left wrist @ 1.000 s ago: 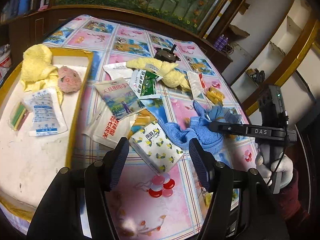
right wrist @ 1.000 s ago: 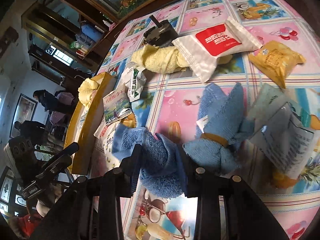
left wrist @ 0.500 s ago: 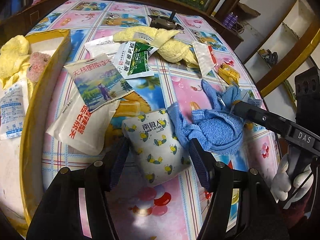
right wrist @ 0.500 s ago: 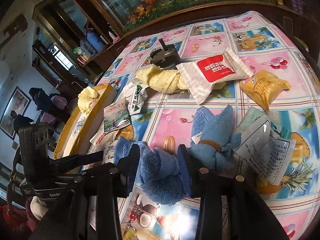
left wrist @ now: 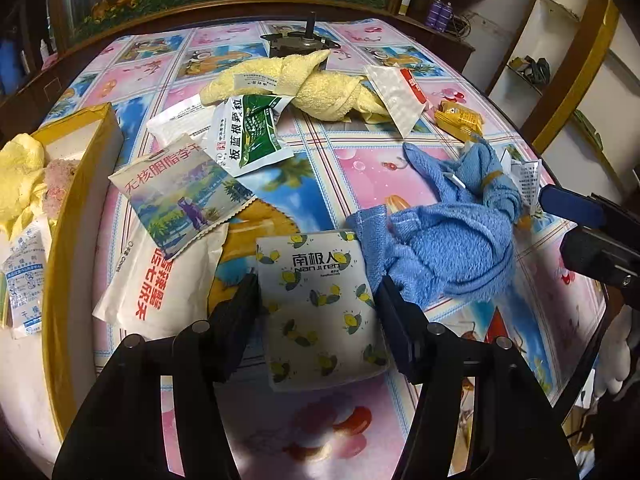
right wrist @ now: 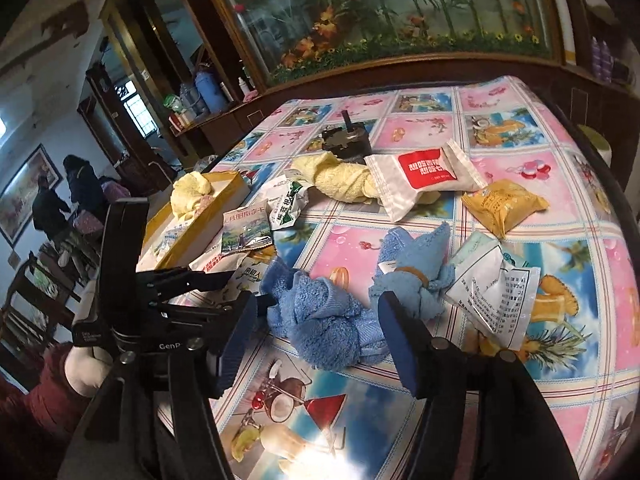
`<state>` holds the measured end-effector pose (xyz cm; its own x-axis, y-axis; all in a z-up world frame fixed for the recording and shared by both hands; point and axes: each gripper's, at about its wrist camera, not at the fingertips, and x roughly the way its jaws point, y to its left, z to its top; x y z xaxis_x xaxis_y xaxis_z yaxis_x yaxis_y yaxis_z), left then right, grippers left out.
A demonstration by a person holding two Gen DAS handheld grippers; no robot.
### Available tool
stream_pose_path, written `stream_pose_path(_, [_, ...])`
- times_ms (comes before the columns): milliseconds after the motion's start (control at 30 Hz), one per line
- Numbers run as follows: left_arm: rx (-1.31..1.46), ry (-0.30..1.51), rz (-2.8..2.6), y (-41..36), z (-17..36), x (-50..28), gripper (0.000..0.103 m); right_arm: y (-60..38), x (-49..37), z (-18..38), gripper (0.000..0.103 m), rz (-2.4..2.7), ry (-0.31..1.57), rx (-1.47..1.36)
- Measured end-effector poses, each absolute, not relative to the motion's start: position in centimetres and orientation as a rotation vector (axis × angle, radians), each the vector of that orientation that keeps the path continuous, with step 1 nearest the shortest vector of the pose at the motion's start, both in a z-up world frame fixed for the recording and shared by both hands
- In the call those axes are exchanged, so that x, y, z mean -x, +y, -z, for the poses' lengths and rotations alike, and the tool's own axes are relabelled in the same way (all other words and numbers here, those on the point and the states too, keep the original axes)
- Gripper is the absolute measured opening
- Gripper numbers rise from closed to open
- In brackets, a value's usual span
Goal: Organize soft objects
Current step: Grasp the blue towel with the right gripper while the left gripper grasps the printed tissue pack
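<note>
Black tongs (right wrist: 316, 336) with blue pads (right wrist: 400, 344), white glove (right wrist: 86, 370), maroon sleeve (right wrist: 36, 404).

Hidden under the blue towel (left wrist: 452, 248): right edge of the lemon-print packet (left wrist: 320, 304). Cut off at the left frame edge: yellow tray (left wrist: 60, 216) and its cloths. Too small to read: print on the far crumpled sachet (right wrist: 500, 300).

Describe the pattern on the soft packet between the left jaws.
White packet with small yellow lemons and green leaves; clearest in the left wrist view.

A pouch (left wrist: 320, 300) is flanked by the left gripper's (left wrist: 316, 292) fingers, a towel (left wrist: 444, 252) touching its right side. A tray (left wrist: 72, 208) is set at the left; packets (left wrist: 180, 196) are overlapped between.
</note>
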<state>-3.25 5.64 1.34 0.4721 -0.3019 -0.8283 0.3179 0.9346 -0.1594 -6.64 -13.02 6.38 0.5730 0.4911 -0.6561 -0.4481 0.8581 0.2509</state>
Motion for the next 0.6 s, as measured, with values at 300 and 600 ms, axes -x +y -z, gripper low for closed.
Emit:
stream_pose_path(300, [-0.020,1.017,0.354,7.1,-1.3,3.9,0.062,-9.2,3.5,-3.5,0.064,-0.552,0.862,0.155])
stream_pose_path(600, [-0.001,1.013,0.367,7.4,-1.3,4.1,0.067,-9.0,2.7,-1.7,0.041,-0.522,0.918,0.137])
